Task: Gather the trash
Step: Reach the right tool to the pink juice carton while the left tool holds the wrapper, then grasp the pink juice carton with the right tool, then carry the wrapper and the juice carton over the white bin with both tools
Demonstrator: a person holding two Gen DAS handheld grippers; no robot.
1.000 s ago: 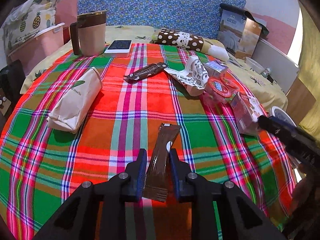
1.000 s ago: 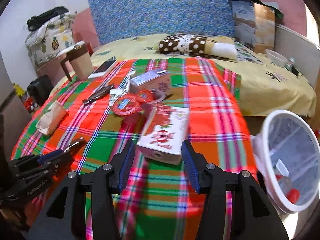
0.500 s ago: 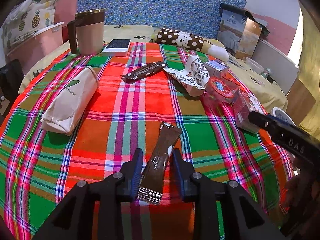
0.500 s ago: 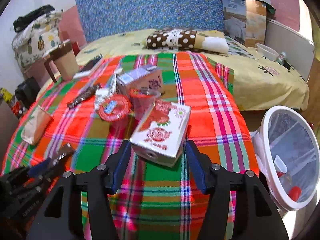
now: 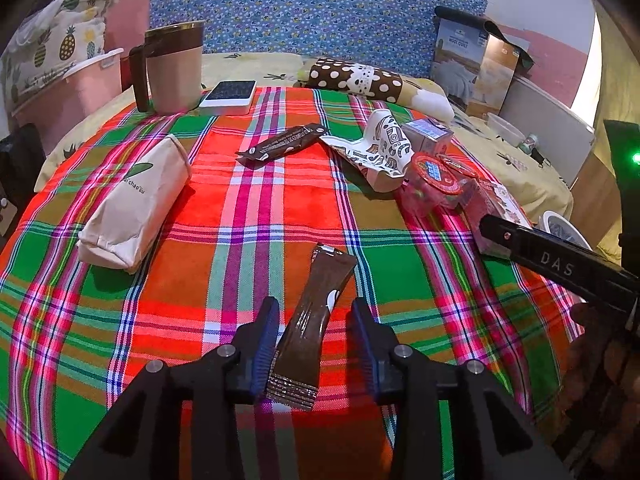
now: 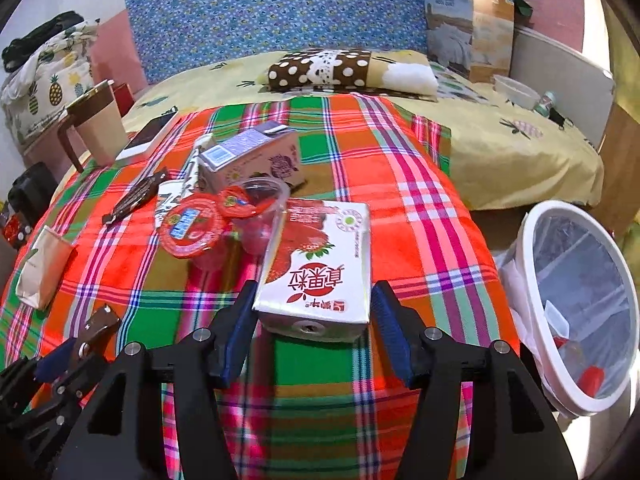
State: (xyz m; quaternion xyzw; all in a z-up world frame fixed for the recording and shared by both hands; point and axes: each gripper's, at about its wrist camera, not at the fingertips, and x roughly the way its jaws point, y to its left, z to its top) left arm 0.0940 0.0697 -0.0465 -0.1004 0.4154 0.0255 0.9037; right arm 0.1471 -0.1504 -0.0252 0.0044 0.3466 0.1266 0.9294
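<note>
My left gripper [image 5: 314, 330] is opening around a brown wrapper [image 5: 312, 320] on the plaid cloth [image 5: 248, 216], while my right gripper [image 6: 312, 330] stands wide astride a strawberry carton [image 6: 320, 258] near the bin [image 6: 580, 300].

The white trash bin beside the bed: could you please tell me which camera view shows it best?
The right wrist view. There the white trash bin shows its whole rim, clear liner and some red scraps inside, standing off the edge of the plaid blanket. The left wrist view catches only a sliver of its rim behind the right hand-held gripper.
</note>
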